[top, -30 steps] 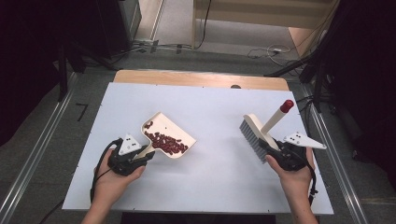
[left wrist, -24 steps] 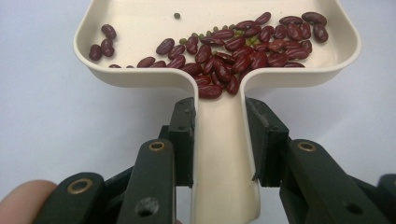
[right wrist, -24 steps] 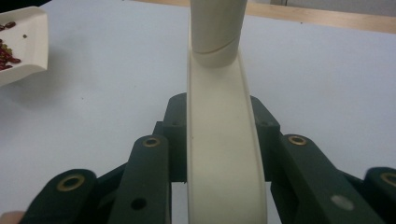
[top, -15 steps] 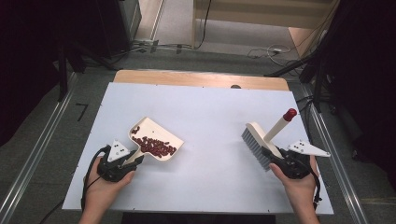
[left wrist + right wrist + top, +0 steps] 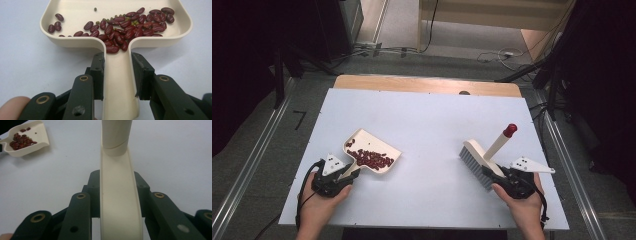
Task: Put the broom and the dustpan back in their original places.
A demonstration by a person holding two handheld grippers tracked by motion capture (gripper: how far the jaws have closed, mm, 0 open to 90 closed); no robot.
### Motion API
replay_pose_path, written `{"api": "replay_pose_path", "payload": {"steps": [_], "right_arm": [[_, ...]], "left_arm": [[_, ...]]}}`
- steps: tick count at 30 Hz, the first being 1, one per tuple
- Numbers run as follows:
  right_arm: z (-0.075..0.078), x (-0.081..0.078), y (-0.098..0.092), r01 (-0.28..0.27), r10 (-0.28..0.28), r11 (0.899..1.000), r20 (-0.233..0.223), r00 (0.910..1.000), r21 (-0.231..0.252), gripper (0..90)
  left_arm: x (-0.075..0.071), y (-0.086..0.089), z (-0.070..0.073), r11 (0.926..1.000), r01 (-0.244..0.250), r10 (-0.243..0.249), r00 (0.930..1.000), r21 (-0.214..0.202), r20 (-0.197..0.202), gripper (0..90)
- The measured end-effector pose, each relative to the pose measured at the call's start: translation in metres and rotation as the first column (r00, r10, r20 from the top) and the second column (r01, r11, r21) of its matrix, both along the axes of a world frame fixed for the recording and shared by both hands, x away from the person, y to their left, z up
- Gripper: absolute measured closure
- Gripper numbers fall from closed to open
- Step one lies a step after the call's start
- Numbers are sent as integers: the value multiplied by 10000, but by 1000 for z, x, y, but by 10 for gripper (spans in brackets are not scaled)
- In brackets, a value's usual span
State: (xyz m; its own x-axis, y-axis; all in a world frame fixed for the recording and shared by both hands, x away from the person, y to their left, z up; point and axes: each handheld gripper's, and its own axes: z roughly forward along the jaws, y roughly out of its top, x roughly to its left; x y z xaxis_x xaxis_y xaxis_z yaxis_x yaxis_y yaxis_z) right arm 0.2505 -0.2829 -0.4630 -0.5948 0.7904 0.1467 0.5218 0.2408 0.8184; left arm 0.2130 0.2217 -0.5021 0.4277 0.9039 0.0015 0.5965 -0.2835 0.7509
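Note:
A cream dustpan [image 5: 362, 141] rests on the white table [image 5: 427, 115] at the near left, and red kidney beans [image 5: 374, 160] are piled in it. My left gripper [image 5: 349, 172] is shut on its handle. The left gripper view shows the jaws clamping the handle [image 5: 117, 82], with the beans [image 5: 130, 27] and a few small green ones heaped at the pan's [image 5: 75, 12] back wall. A cream brush [image 5: 477, 156] with grey bristles and a red handle tip [image 5: 510, 130] stands at the near right. My right gripper [image 5: 493, 172] is shut on its handle [image 5: 117, 182].
A wooden strip [image 5: 427, 84] runs along the table's far edge. Metal rails [image 5: 562, 150] flank both sides, and cables lie on the floor beyond. The right gripper view shows the dustpan [image 5: 37, 130] far off at its upper left.
The dustpan has slid left and a little nearer with my left gripper. The brush has come down toward the near edge with my right gripper. Both grips are unchanged.

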Motion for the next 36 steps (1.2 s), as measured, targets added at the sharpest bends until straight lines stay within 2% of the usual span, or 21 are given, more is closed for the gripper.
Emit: {"api": "replay_pose_path", "payload": {"steps": [8, 14, 23, 34, 36], "right_arm": [[-5, -1, 12, -553, 566, 9977, -343, 9978, 384, 652], [-12, 5, 4, -249, 296, 9975, -716, 9970, 657, 652], [-21, 16, -14, 208, -113, 9944, -918, 9957, 1034, 651], [-35, 31, -32, 367, -69, 9810, -1547, 9879, 1904, 648], [-38, 34, -36, 471, -82, 9746, -1754, 9845, 2190, 646]], "left_arm": [[-1, 6, -5, 9998, -177, 177, 9998, -18, -66, 664], [0, 5, -9, 9998, -204, 204, 9997, -19, -127, 664], [1, 4, -14, 9995, -316, 316, 9995, 2, -79, 663], [2, 3, -16, 9990, -451, 451, 9990, 25, -31, 662], [2, 3, -16, 9990, -448, 448, 9990, 24, -31, 663]]}}
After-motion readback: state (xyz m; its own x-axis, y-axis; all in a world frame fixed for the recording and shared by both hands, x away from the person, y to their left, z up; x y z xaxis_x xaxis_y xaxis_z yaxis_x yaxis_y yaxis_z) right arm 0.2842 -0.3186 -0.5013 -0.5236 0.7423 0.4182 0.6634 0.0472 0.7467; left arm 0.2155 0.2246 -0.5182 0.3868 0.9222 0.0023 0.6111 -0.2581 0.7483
